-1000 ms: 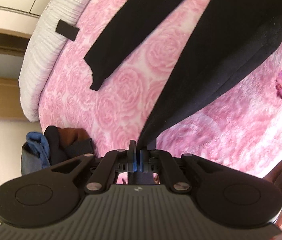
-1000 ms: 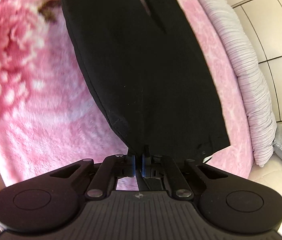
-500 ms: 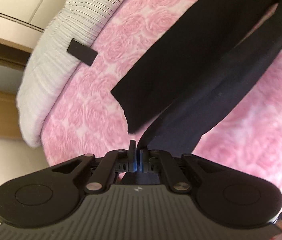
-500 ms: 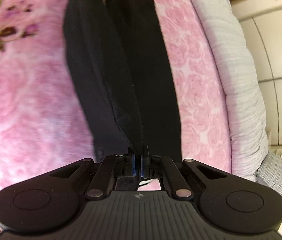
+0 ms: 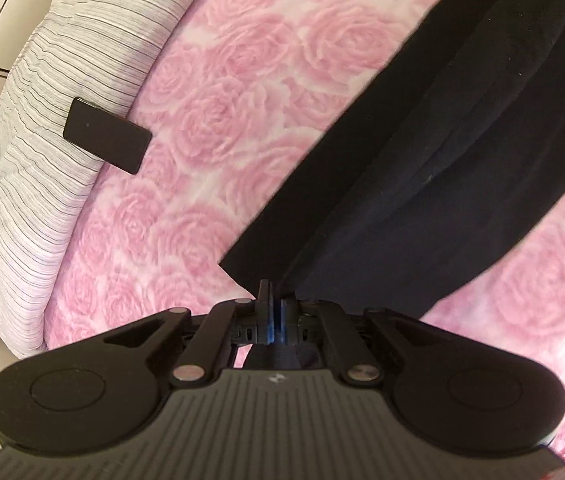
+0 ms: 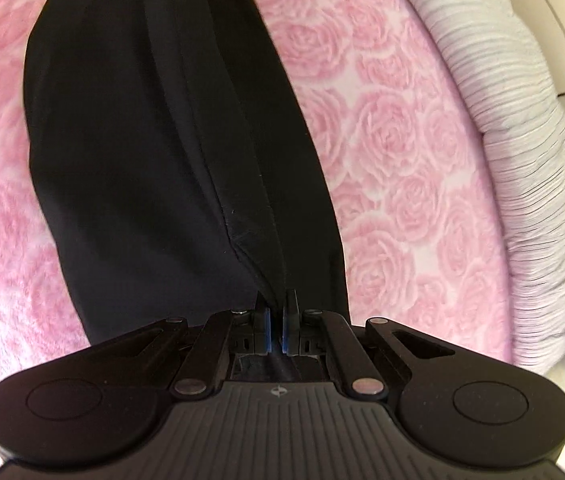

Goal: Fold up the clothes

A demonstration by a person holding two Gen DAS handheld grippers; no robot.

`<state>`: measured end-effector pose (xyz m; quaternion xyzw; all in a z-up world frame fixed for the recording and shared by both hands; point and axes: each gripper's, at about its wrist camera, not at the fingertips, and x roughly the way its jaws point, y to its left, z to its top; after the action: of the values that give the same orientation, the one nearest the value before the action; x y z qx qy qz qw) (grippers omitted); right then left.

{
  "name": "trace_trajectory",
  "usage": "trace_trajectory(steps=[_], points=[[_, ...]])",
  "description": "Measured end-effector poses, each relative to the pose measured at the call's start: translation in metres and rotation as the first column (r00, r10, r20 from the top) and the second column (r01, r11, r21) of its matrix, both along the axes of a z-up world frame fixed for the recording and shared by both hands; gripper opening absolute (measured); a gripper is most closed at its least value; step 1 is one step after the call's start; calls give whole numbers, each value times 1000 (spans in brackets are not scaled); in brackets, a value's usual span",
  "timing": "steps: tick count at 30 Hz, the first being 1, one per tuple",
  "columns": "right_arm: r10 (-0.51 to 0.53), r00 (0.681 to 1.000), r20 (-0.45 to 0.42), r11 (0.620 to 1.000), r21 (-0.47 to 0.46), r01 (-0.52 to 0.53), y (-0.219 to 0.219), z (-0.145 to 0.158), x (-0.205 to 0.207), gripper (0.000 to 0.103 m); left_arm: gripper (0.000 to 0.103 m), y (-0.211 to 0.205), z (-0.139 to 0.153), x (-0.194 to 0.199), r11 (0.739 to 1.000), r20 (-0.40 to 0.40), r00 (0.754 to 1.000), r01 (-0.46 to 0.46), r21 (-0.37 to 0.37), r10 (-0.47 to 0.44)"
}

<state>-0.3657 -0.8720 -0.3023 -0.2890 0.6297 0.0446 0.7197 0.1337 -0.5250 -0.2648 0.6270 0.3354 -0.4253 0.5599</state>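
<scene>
**Both hand-held grippers pinch one end of the black garment on the bed**

The left hand-held gripper (image 5: 275, 307) has its fingers pressed together on a bit of the black garment (image 5: 434, 168). The right hand-held gripper (image 6: 275, 307) is also clamped on the same black cloth, right where a seam meets its fingers.

The garment is long and thin. It lies on the pink rose blanket (image 5: 218, 120) that covers the bed. From each hand-held gripper the cloth runs straight away, so its long way points from the near end toward the far end of the bed. In the left view it slants up and to the right. In the right view it goes up and a little to the left. Two layers seem to lie one on the other, with one long strip showing beside the wider part.

Both hand-held grippers are at the near end of the cloth, and I cannot tell which one is closer to it. I think the next move is to lay this end down or carry it toward the far end to fold it.

There is a lot of bare pink blanket on both sides. A gray ribbed quilt (image 5: 46, 152) lies along one edge of the bed, with a small black flat box (image 5: 107, 141) at its edge. Keep the cloth away from that side.
</scene>
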Motion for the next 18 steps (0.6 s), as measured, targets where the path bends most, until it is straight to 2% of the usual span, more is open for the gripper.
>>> trace_trajectory(steps=[4, 8, 13, 18], points=[[-6, 1000, -30, 997, 73, 8, -32, -5, 21, 1, 2, -20, -7, 15, 999, -6, 999, -33, 28, 33], [-26, 998, -54, 990, 138, 34, -58, -17, 41, 1, 2, -36, -25, 25, 996, -10, 998, -64, 56, 64], [-65, 995, -77, 978, 191, 79, -80, -41, 59, 1, 3, -43, -58, 37, 990, -19, 994, -106, 91, 108], [-142, 988, -55, 964, 220, 151, -97, -65, 73, 2, 3, -49, -96, 47, 984, -7, 989, -144, 104, 145]])
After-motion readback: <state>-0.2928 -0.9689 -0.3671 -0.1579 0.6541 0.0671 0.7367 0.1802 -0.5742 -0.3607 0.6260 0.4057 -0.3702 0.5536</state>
